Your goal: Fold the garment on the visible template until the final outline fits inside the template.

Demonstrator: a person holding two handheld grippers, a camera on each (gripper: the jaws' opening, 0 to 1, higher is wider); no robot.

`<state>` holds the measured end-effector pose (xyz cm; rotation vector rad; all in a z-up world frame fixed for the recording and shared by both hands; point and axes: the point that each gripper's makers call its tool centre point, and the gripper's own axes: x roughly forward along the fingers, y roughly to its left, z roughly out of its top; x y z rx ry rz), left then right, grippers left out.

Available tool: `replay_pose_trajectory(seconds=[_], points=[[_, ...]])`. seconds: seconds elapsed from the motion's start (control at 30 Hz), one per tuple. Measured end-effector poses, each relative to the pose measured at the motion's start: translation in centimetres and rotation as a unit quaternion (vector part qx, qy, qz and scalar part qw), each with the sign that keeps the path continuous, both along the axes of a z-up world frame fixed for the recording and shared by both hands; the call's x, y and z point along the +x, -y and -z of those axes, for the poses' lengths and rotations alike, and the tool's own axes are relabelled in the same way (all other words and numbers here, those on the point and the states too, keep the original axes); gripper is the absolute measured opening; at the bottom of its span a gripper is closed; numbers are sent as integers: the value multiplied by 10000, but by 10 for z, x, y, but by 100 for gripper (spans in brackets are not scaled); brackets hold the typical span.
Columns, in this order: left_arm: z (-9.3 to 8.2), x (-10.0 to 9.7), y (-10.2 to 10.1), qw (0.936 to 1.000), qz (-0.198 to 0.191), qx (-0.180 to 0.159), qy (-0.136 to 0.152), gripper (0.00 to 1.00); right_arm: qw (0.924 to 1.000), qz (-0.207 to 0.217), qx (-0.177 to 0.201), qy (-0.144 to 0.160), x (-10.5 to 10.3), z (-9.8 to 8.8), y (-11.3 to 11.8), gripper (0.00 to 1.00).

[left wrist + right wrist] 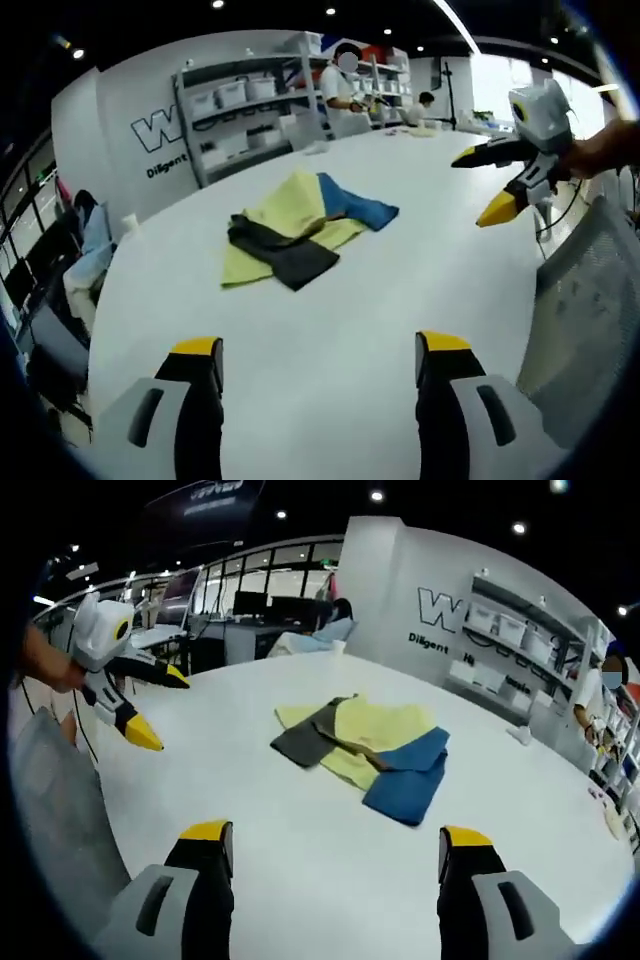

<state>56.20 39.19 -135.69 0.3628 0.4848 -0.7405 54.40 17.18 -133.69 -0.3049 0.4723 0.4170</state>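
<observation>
A crumpled garment in yellow, blue and dark grey lies in a heap on the white table, also seen in the right gripper view. I see no template outline on the table. My left gripper is open, hovering over bare table short of the garment. My right gripper is open too, also apart from the cloth. The right gripper appears at the right of the left gripper view, jaws apart. The left gripper shows at the left of the right gripper view, held by a hand.
A grey mesh chair back stands at the table's edge. Shelving with white bins lines the far wall. A person stands at the far end of the table. Small items lie on the table beyond the garment.
</observation>
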Motion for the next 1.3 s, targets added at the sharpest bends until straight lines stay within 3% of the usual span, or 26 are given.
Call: replay_pose_trajectory(seconds=[0.27, 0.33, 0.5, 0.63, 0.97, 1.1, 1.2, 1.3], points=[[-8, 30, 22, 9990, 350, -269, 56, 76, 9998, -9, -133, 150, 38, -7, 3, 80], [-8, 36, 25, 9990, 364, -266, 14, 75, 9997, -93, -194, 144, 45, -7, 2, 78], [-13, 54, 33, 9982, 515, -141, 273, 71, 9986, -446, -158, 217, 66, -6, -3, 73], [-19, 73, 38, 9983, 431, -255, 299, 68, 9972, -671, -274, 185, 82, -3, -3, 69], [-1, 92, 43, 9985, 506, 11, 217, 63, 9978, -648, -118, 29, 105, 8, 6, 63], [16, 101, 42, 9985, 519, 157, 64, 60, 9982, -568, -111, -145, 113, 21, 12, 57], [28, 108, 41, 9985, 482, 238, -40, 59, 9965, -625, -486, -275, 114, 36, 18, 49], [37, 114, 40, 9985, 451, 263, -132, 57, 9957, -699, -531, -303, 114, 43, 17, 42]])
